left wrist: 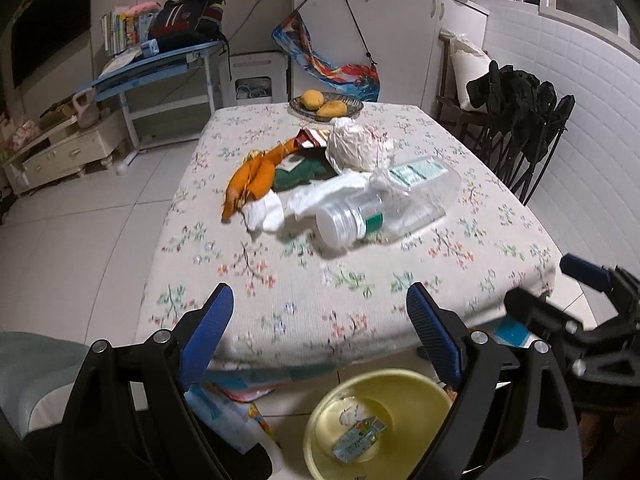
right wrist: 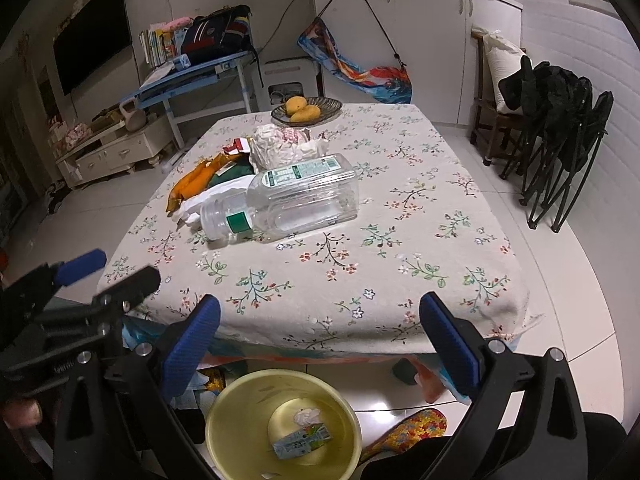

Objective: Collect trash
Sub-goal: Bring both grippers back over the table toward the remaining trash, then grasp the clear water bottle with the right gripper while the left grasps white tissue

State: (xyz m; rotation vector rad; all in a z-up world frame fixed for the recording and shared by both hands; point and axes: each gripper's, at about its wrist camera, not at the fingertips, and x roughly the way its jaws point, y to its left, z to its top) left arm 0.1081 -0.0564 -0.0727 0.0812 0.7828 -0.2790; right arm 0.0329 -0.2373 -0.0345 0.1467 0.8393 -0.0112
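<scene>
A clear plastic bottle (left wrist: 394,204) (right wrist: 288,200) lies on its side on the floral table (left wrist: 320,292) (right wrist: 400,248). Beside it lie white crumpled paper (left wrist: 316,196), a white plastic bag (left wrist: 358,146) (right wrist: 280,144), an orange wrapper (left wrist: 252,178) (right wrist: 194,182), a green item (left wrist: 304,174) and a red-white pack (left wrist: 314,136). A yellow basin (left wrist: 400,384) (right wrist: 248,400) on the floor below holds a small carton (left wrist: 360,438) (right wrist: 302,440) and a paper wad. My left gripper (left wrist: 320,336) and right gripper (right wrist: 320,340) are open and empty, hovering over the near table edge.
A plate with two mangoes (left wrist: 324,106) (right wrist: 304,112) stands at the table's far edge. Folded black chairs (right wrist: 560,128) stand to the right, a blue desk (left wrist: 160,64) at the back left. A slipper (right wrist: 412,428) lies on the floor by the basin.
</scene>
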